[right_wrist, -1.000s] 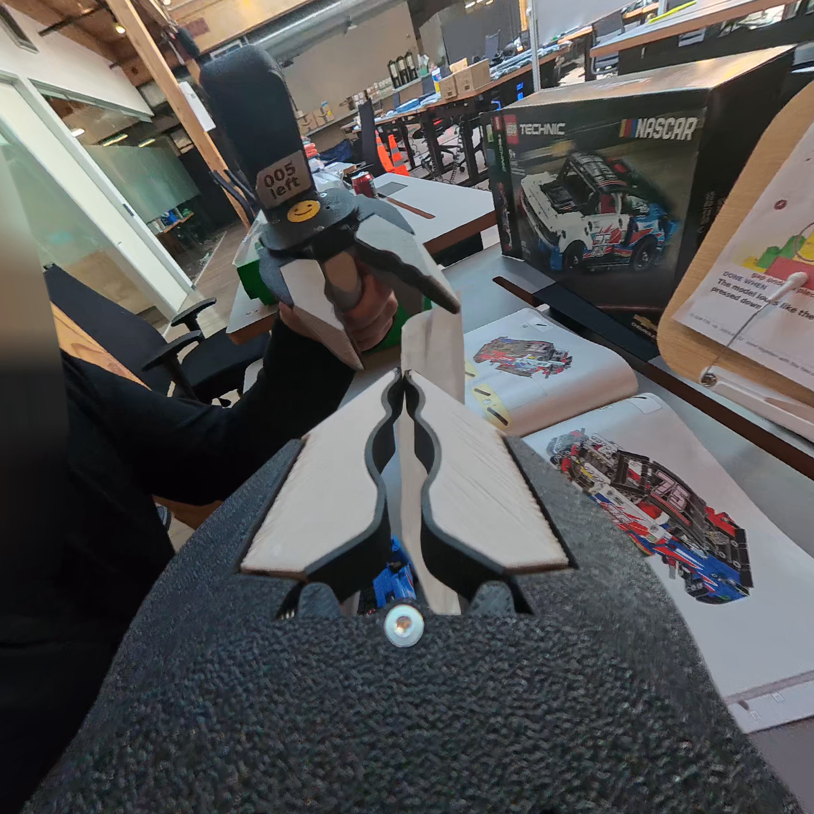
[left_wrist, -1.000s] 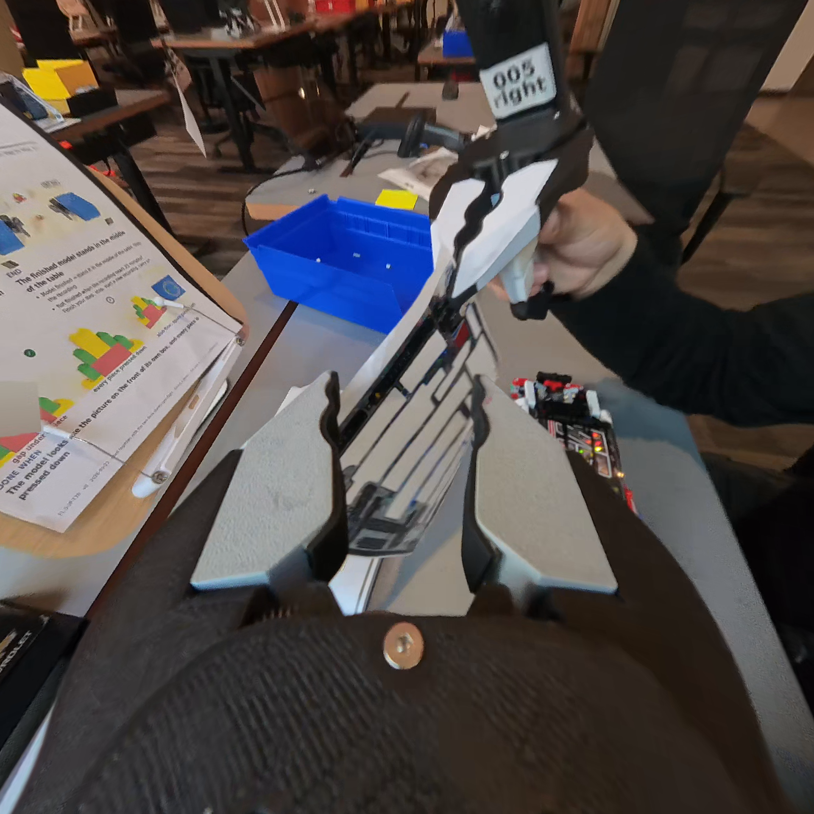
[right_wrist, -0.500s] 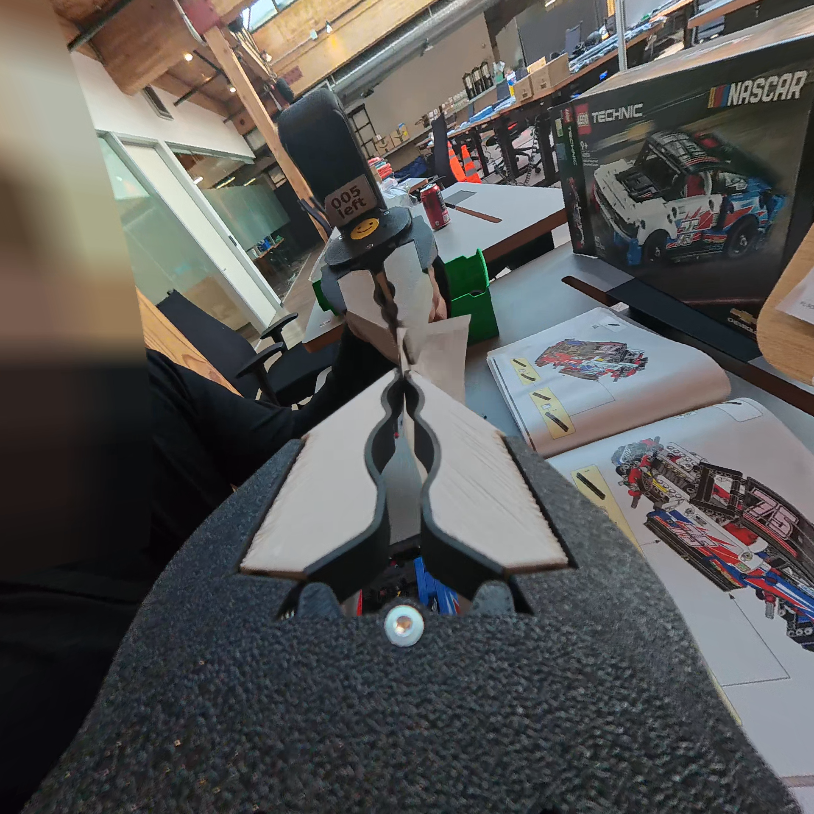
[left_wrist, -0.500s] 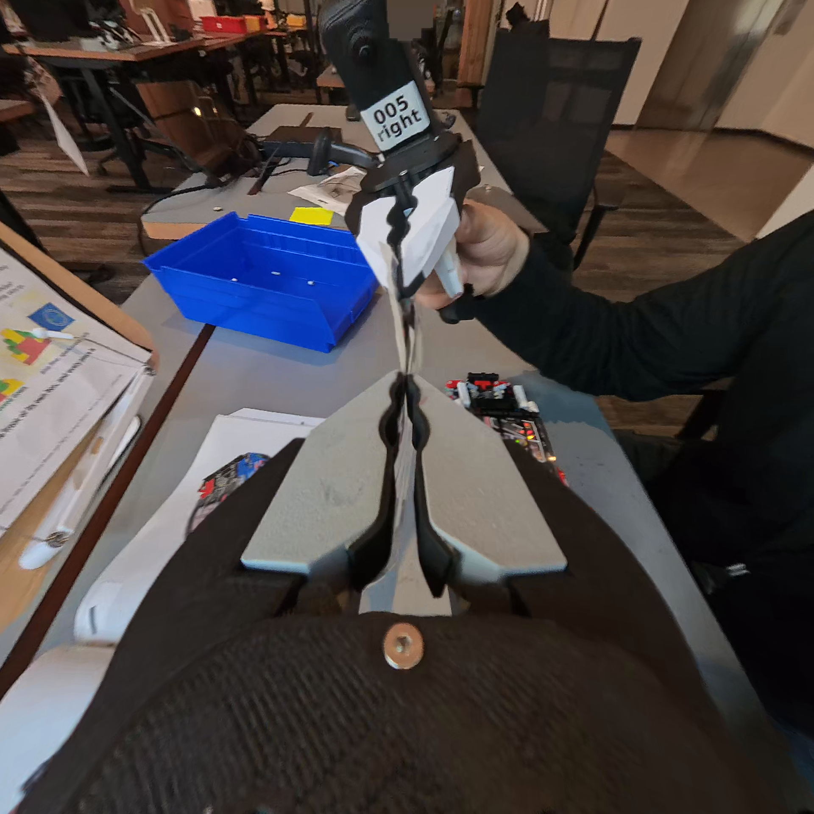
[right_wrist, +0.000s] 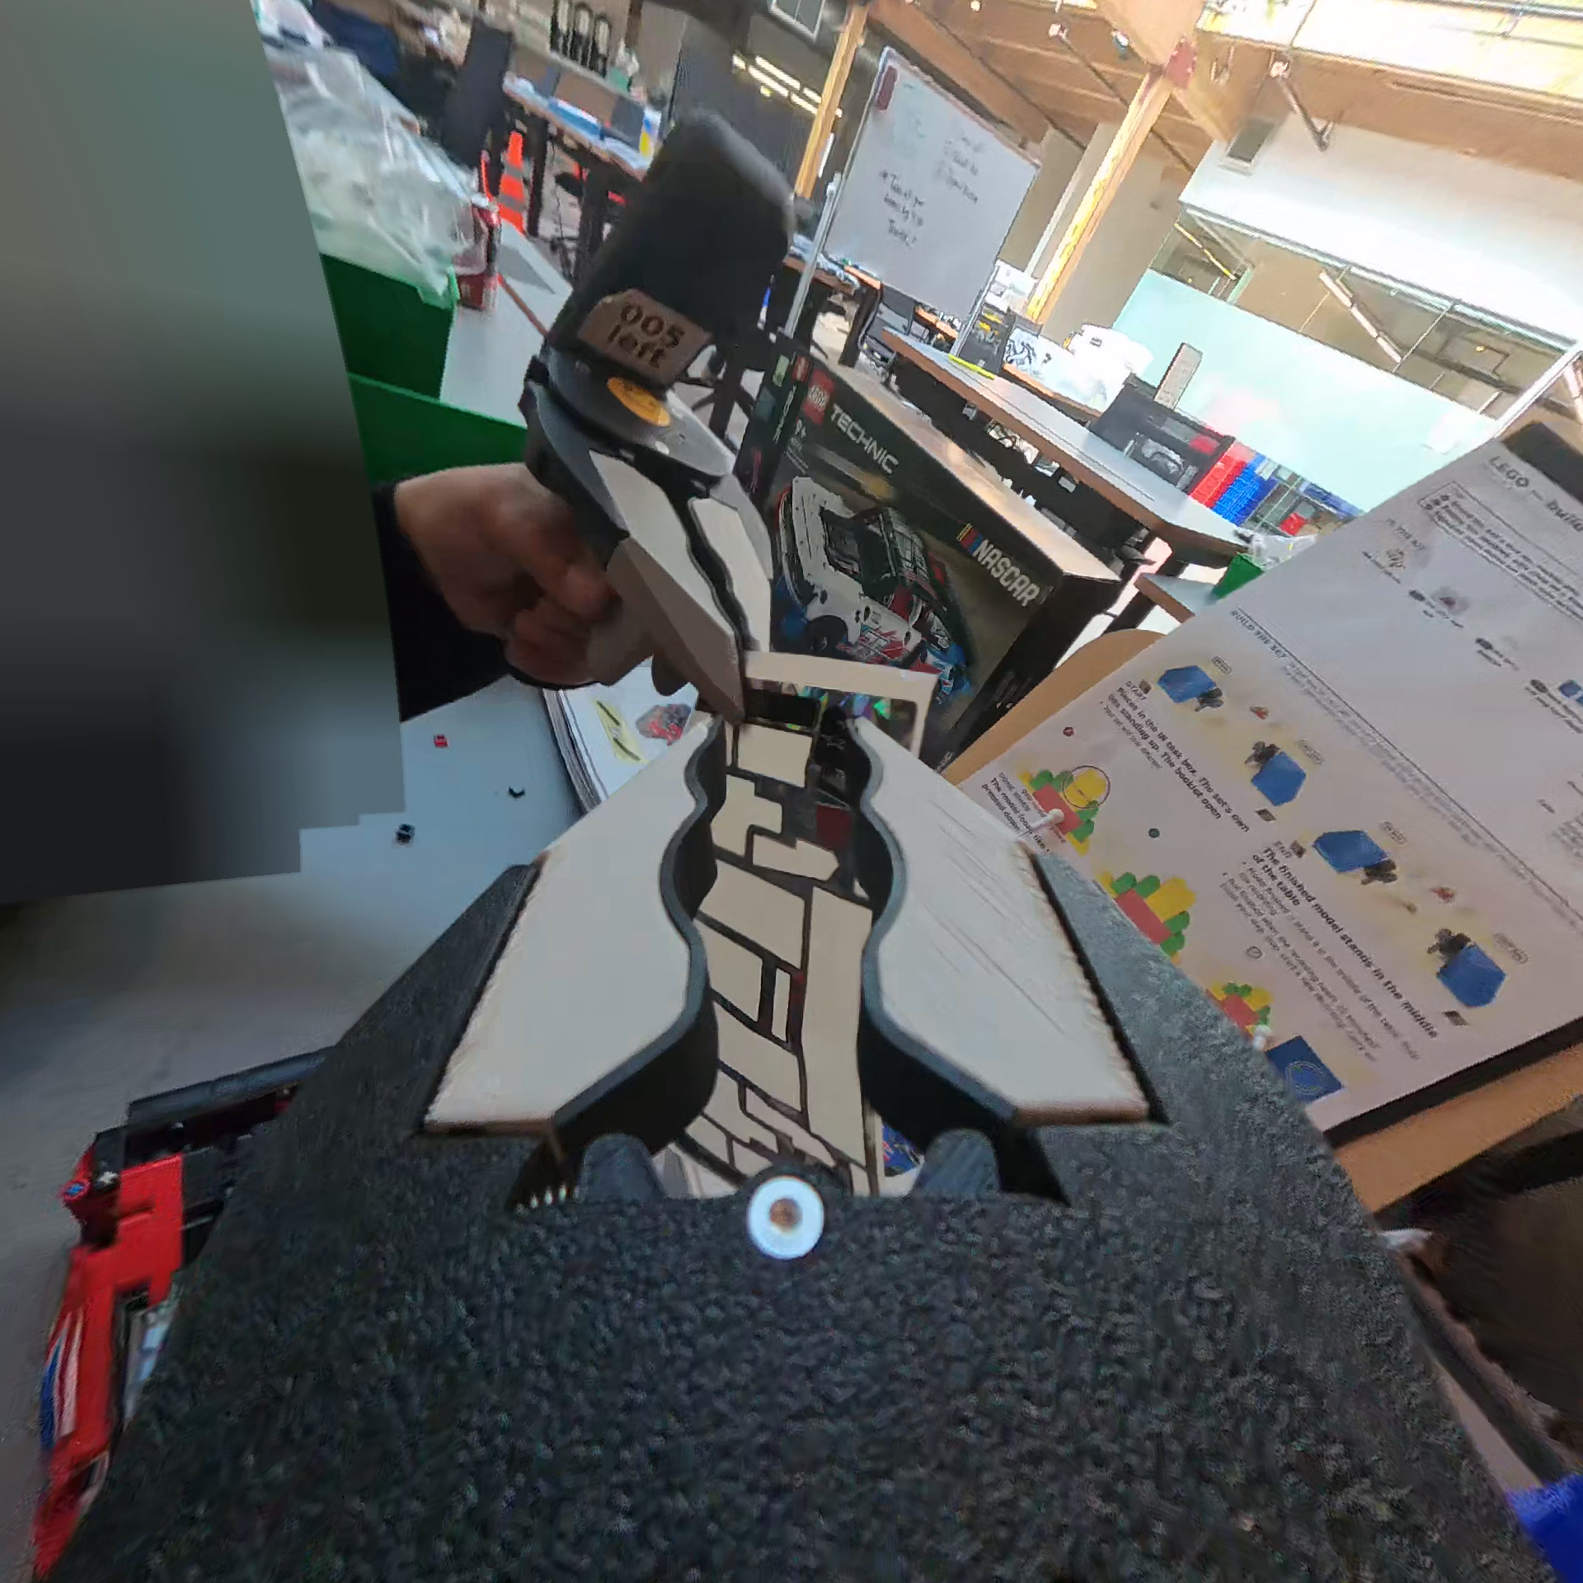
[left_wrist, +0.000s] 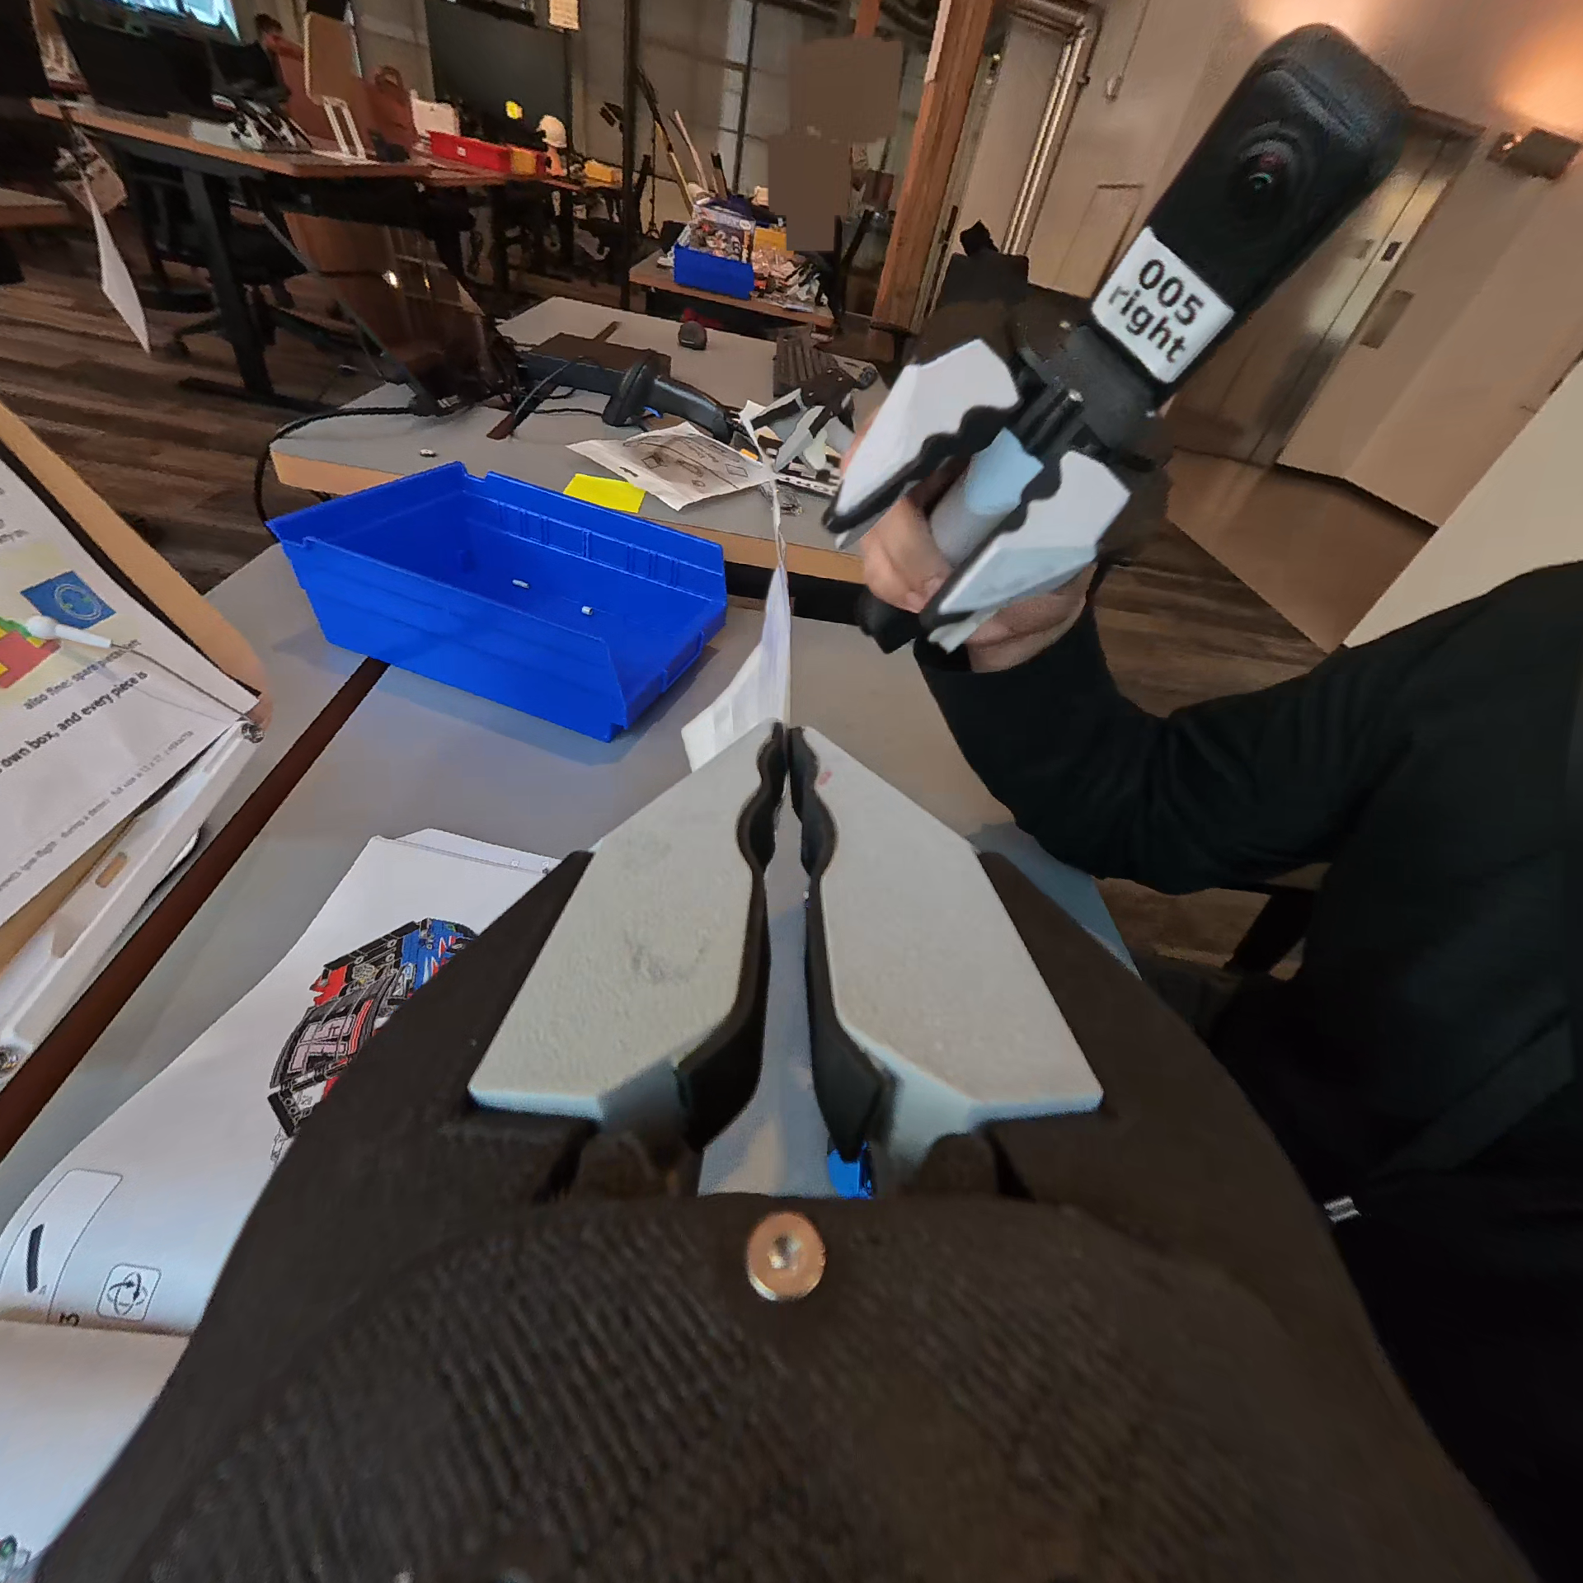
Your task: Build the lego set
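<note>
Sticker sheet [right_wrist: 775, 899] stays pinched in our left gripper [left_wrist: 786, 738]; our right gripper [right_wrist: 784, 728] hangs open around it, beside the printed box [right_wrist: 899, 557].

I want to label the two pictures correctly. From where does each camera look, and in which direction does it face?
Left wrist view: on the left gripper, facing across the table to the blue bin; shows the right gripper in a black-sleeved right hand.
Right wrist view: on the right gripper, open, facing the set box and instruction board; shows the left hand holding the left gripper.
Shared: the sticker sheet pinched by the left gripper, and each other's gripper.
</note>
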Tool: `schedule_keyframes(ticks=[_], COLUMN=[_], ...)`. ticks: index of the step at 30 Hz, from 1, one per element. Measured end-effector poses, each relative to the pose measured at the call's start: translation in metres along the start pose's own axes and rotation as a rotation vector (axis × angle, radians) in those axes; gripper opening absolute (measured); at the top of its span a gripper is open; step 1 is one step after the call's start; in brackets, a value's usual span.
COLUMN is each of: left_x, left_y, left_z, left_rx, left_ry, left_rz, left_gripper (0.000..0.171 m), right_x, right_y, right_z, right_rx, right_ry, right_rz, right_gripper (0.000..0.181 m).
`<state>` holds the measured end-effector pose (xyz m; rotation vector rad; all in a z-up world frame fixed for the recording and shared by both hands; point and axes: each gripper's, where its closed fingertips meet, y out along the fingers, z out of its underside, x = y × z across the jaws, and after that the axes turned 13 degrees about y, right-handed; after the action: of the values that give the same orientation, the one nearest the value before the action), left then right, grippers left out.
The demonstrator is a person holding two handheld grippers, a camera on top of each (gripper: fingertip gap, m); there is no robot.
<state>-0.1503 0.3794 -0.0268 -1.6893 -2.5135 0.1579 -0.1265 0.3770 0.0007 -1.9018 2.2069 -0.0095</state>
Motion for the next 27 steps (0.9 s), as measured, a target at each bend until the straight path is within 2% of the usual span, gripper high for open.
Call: schedule_keyframes(ticks=[6,9,13,17,21,27], left_x=[-0.011,-0.012,-0.011,-0.013,-0.008,-0.003], left_y=[0.005,-0.001,-0.015,-0.033,-0.032,-0.030], left_z=[0.002,-0.004,-0.013,-0.036,-0.036,-0.031], left_rx=[0.036,0.013,0.020,-0.046,-0.037,-0.032], left_ry=[0.073,0.102,0.151,0.203,0.214,0.171], left_rz=[0.027,0.009,-0.064,-0.159,-0.195,-0.188], left_gripper=[0.000,0.000,0.000,0.000,0.000,0.000], right_x=[-0.007,-0.010,-0.009,-0.007,-0.005,-0.004], right_y=[0.019,0.019,0.020,0.013,0.004,0.003], right_z=[0.025,0.025,0.019,0.007,-0.007,-0.005], right_rx=[0.104,0.089,0.048,-0.008,-0.068,-0.050], right_ry=[-0.064,-0.005,0.051,0.065,0.061,0.037], right_rz=[0.066,0.047,0.021,0.005,0.007,0.016], right_gripper=[0.042,0.050,0.048,0.048,0.048,0.047])
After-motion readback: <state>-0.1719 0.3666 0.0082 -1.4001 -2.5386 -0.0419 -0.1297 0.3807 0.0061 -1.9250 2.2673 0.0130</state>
